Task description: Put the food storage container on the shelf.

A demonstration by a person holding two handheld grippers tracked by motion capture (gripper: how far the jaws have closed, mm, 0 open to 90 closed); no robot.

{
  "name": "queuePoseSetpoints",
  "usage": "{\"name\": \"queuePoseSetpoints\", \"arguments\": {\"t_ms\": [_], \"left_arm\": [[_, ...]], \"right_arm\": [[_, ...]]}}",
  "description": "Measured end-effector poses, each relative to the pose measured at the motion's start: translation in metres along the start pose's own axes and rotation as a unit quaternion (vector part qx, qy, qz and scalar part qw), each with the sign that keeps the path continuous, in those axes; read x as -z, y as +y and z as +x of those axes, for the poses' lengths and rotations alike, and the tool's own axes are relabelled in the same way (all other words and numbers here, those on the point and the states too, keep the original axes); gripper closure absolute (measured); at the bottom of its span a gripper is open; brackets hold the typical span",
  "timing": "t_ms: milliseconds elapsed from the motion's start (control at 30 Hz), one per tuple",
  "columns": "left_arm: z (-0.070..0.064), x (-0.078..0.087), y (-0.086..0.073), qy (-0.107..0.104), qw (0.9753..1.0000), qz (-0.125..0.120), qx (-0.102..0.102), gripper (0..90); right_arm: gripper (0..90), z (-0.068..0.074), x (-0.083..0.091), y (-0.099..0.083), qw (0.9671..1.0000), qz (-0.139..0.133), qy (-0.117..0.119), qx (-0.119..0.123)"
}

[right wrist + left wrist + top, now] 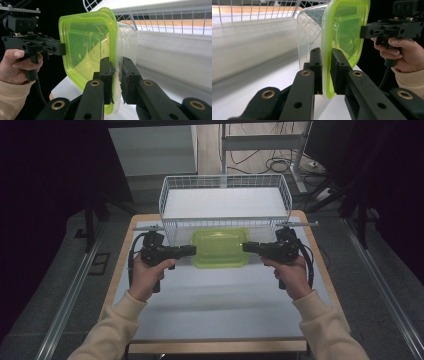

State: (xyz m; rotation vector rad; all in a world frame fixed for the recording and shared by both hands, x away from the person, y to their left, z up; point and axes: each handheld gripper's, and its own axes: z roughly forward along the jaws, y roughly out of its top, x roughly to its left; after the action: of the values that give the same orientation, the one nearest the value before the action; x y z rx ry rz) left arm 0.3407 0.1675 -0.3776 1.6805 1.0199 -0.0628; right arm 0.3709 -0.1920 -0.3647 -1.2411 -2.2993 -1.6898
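A clear plastic container with a lime-green lid (pixel 220 247) sits between my two grippers, just in front of the wire basket. My left gripper (pixel 192 251) is shut on the lid's left rim, and my right gripper (pixel 246 246) is shut on its right rim. In the left gripper view the jaws (pixel 326 53) pinch the green rim (pixel 325 32), with the clear tub (pixel 308 30) on one side. In the right gripper view the jaws (pixel 116 62) clamp the same lid (pixel 85 47) at its opposite edge. I cannot tell whether the container rests on the table.
A white wire basket (pixel 225 224) stands at the far half of the table, empty, right behind the container. The white table mat (pixel 215 295) stretches toward the person. Dark floor, cables and a desk frame lie beyond the table.
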Motion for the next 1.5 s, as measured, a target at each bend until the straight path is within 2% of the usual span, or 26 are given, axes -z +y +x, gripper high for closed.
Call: {"name": "queuePoseSetpoints", "arguments": {"t_ms": [367,567,1000,1233,1500], "left_arm": [[0.000,0.007,0.019,-0.003,1.0000,-0.008,0.003,81.5],[0.000,0.008,0.031,0.002,0.9999,-0.009,-0.004,81.4],[0.007,0.006,0.052,0.004,0.9999,-0.010,0.001,81.4],[0.012,0.004,0.064,0.017,0.9998,-0.010,0.002,81.1],[0.018,0.000,0.079,0.026,0.9996,-0.007,0.003,81.0]], "right_arm": [[81.0,0.006,-0.001,0.024,1.0000,0.003,-0.001,0.006],[81.0,0.009,0.000,0.037,0.9999,0.000,-0.007,0.012],[81.0,0.006,-0.004,0.056,0.9998,-0.003,-0.014,0.012],[81.0,0.006,-0.008,0.068,0.9994,-0.003,-0.029,0.018],[81.0,0.002,-0.014,0.083,0.9993,-0.002,-0.036,0.012]]}}
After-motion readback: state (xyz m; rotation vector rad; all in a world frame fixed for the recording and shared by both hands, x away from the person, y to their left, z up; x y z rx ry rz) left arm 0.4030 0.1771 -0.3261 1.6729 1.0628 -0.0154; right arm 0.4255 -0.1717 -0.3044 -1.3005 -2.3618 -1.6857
